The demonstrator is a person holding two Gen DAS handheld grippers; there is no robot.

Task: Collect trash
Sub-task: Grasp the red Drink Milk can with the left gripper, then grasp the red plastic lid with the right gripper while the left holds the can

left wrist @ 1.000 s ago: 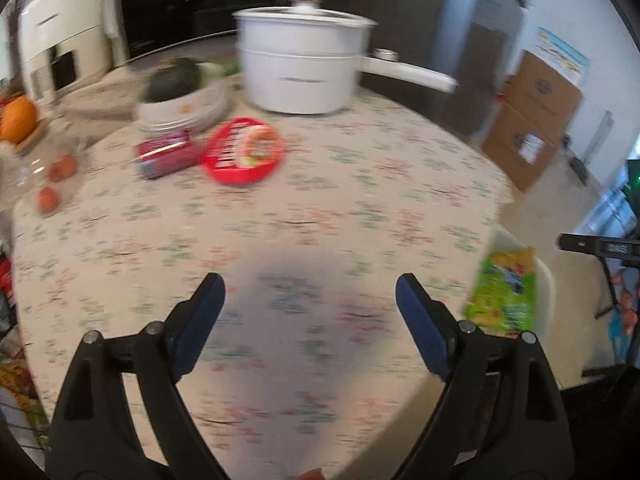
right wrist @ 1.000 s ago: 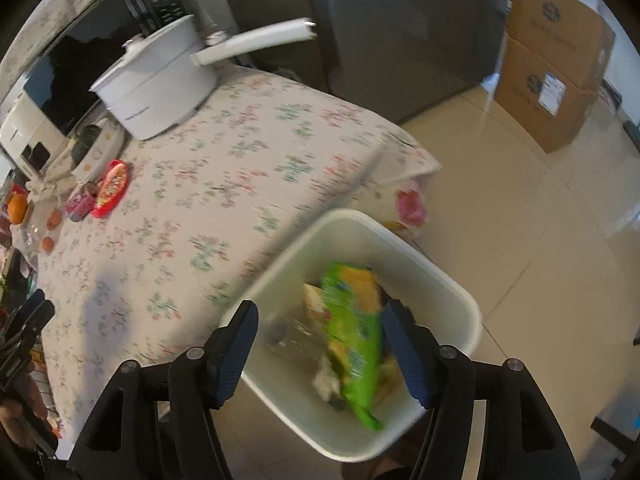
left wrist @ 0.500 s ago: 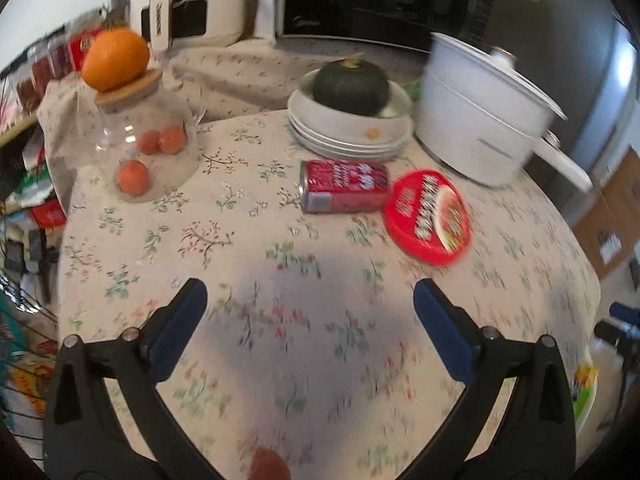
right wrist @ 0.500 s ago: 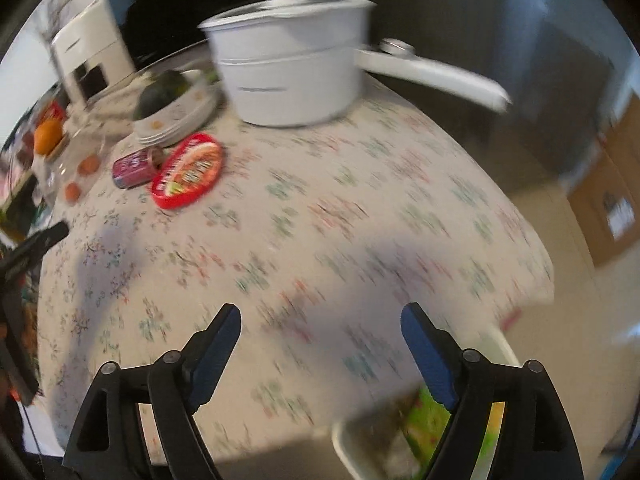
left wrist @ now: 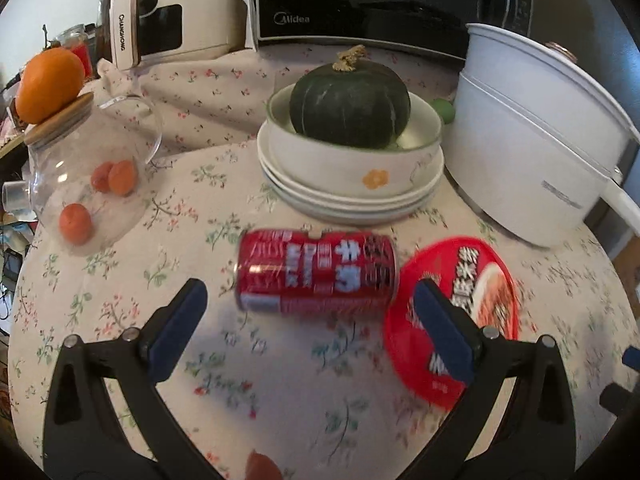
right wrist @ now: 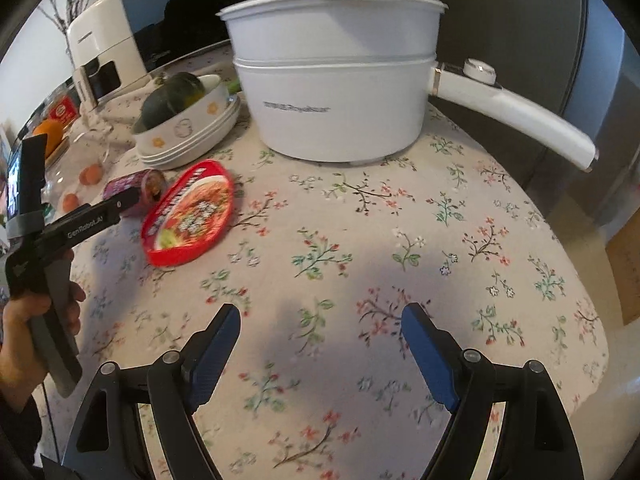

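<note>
Can [left wrist: 316,276] lies on its side on the floral bench [left wrist: 280,380], touching the red lid [left wrist: 480,292] to its right, just in front of the stacked bowls [left wrist: 348,188] holding a squash [left wrist: 350,102]. We read both can and lid as the trash to collect.

Left gripper [left wrist: 308,328] hovers over the can, jaws spread wide, nothing between the pads. Right gripper [right wrist: 320,344] is apart over bare cloth near the pot [right wrist: 336,80], jaws open and empty.

Risks, as we judge them:
- Can is round and could roll toward the bowls if one pad nudges it first.
- Right pad sits over the lid; closing could catch the lid's rim with the can.
- Glass jar [left wrist: 88,184] with an orange [left wrist: 50,84] on top stands near; a wide swing could knock it.
</note>
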